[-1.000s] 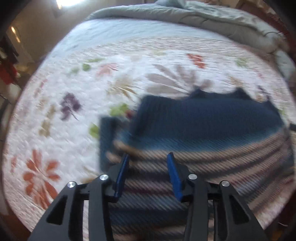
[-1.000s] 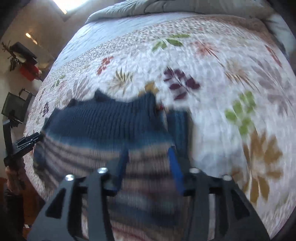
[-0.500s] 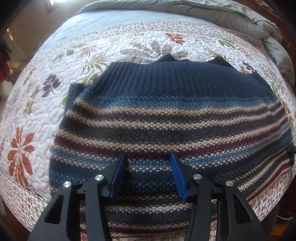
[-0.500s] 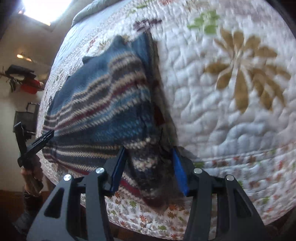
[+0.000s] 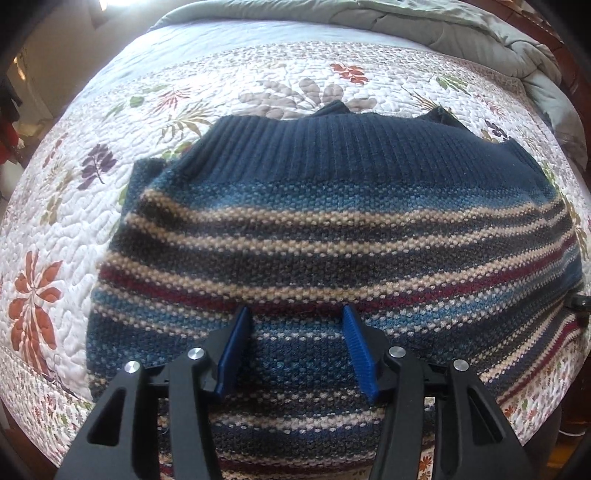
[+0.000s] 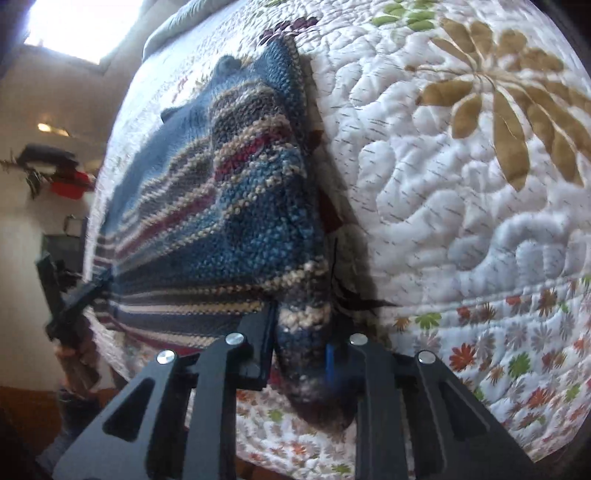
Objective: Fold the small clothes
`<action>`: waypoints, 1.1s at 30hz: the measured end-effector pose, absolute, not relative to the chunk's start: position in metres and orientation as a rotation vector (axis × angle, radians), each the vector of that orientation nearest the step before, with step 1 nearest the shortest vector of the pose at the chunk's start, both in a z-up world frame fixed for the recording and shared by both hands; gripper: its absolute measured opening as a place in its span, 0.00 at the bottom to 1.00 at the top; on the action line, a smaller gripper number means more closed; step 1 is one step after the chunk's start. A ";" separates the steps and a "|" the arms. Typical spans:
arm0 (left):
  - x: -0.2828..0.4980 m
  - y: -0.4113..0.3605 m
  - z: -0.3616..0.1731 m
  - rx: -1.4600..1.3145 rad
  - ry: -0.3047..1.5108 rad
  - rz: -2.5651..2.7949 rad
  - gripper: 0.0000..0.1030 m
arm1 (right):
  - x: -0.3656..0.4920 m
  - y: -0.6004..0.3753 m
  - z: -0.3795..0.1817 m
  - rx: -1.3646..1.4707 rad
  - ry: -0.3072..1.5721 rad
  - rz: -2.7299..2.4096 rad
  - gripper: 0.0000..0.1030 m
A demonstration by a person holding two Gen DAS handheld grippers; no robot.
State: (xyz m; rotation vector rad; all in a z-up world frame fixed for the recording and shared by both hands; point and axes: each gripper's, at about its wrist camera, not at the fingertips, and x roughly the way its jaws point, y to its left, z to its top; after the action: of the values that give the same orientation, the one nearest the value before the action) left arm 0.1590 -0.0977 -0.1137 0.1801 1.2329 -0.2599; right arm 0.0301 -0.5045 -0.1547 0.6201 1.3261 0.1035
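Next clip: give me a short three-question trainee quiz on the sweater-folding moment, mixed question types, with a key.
1. True or false: the right gripper is clamped on a corner of the striped sweater.
2. Multiple choice: the left gripper is (A) open above the sweater, (B) shut on a sock, (C) holding the grey comforter.
3. Short answer: what does the sweater lie on?

Key
1. True. Its jaws have just been closing, and a bunched corner of knit sits pinched between them.
2. A. Its blue pads stand apart with the knit showing between them, not pressed.
3. The floral quilt covering the bed.
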 end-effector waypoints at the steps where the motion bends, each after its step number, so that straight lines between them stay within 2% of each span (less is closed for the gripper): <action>1: 0.159 -0.098 -0.114 0.178 1.232 -0.255 0.52 | 0.031 -0.502 -0.156 0.602 1.331 0.094 0.19; 9: 0.154 -0.094 -0.105 0.159 1.222 -0.242 0.53 | 0.029 -0.492 -0.134 0.567 1.316 0.009 0.16; 15: 0.126 -0.063 -0.068 0.172 1.139 -0.228 0.55 | 0.029 -0.473 -0.067 0.576 1.177 0.039 0.15; 18: 0.113 -0.039 -0.060 0.129 1.132 -0.230 0.56 | 0.045 -0.438 -0.026 0.509 1.116 0.085 0.15; 24: 0.102 -0.007 -0.053 0.100 1.118 -0.216 0.56 | 0.075 -0.346 0.016 0.325 1.069 0.215 0.15; 28: 0.103 0.012 -0.050 0.044 1.120 -0.209 0.57 | 0.092 -0.268 0.015 0.177 1.079 0.318 0.15; 33: 0.106 0.038 -0.046 0.006 1.107 -0.170 0.57 | 0.105 -0.202 -0.020 0.087 1.154 0.397 0.15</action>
State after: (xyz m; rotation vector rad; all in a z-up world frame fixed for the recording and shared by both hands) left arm 0.1055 0.0381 -0.0456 0.0060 1.1071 -0.1697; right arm 0.1045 -0.2022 -0.0196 0.0874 1.1540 0.3972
